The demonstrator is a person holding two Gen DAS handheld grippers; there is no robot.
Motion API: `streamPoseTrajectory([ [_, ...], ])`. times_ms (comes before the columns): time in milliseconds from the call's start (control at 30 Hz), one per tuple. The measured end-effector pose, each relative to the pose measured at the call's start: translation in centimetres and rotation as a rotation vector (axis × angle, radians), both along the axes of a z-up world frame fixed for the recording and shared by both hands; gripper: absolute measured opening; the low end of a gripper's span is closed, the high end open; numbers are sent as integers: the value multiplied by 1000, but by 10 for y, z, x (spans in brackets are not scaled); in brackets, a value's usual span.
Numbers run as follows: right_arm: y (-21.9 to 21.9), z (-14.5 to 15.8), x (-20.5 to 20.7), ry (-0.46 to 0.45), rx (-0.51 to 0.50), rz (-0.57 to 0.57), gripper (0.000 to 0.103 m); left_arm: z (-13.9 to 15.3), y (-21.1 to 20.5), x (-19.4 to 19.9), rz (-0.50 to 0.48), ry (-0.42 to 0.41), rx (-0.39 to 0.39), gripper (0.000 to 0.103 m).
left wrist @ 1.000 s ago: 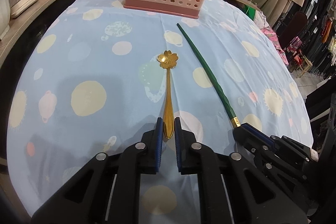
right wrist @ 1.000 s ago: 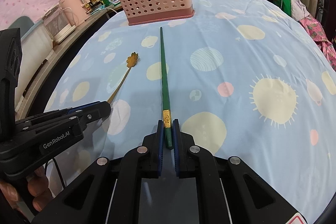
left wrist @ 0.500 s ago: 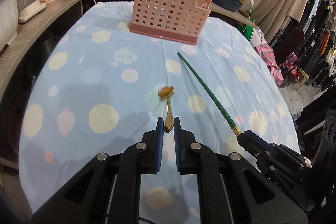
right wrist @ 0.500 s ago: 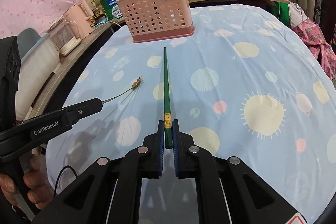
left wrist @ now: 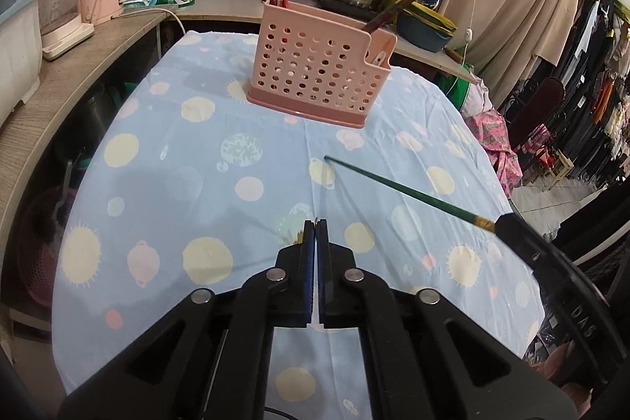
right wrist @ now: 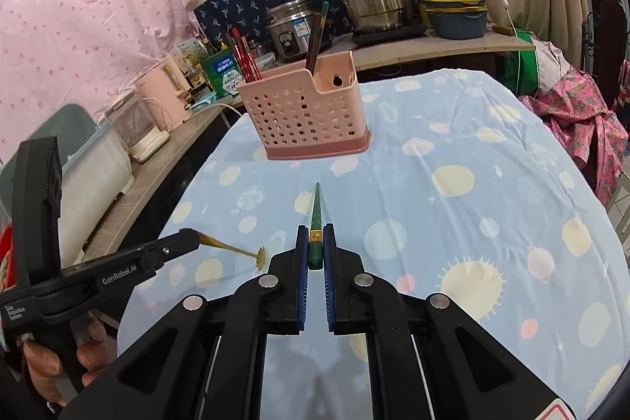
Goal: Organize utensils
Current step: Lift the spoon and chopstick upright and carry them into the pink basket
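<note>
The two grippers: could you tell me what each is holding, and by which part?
The left gripper clamps the gold spoon by its handle end. The right gripper clamps the green chopstick by its thick, gold-banded end.

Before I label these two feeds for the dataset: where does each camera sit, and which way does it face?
Left wrist: on the left gripper, facing along its jaws over the spotted cloth to the pink caddy; the right gripper with the green chopstick shows.
Right wrist: on the right gripper, facing the caddy; the left gripper, gold spoon and a hand show.
Shared: caddy, cloth, chopstick.
</note>
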State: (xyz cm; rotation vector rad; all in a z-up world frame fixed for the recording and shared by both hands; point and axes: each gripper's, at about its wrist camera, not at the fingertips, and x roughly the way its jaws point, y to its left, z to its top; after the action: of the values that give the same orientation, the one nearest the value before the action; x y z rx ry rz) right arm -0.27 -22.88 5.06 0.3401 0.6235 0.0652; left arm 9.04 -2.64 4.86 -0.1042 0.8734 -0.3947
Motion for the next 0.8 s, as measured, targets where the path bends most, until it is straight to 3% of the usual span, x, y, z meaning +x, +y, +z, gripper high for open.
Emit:
streamPoseTrajectory([
  [267, -5, 40, 9, -94, -2, -3, 7, 26, 4, 6, 4, -43, -19, 0],
  [800, -24, 81, 53, -181, 27, -28, 7, 86, -3, 44, -13, -147, -80, 1],
])
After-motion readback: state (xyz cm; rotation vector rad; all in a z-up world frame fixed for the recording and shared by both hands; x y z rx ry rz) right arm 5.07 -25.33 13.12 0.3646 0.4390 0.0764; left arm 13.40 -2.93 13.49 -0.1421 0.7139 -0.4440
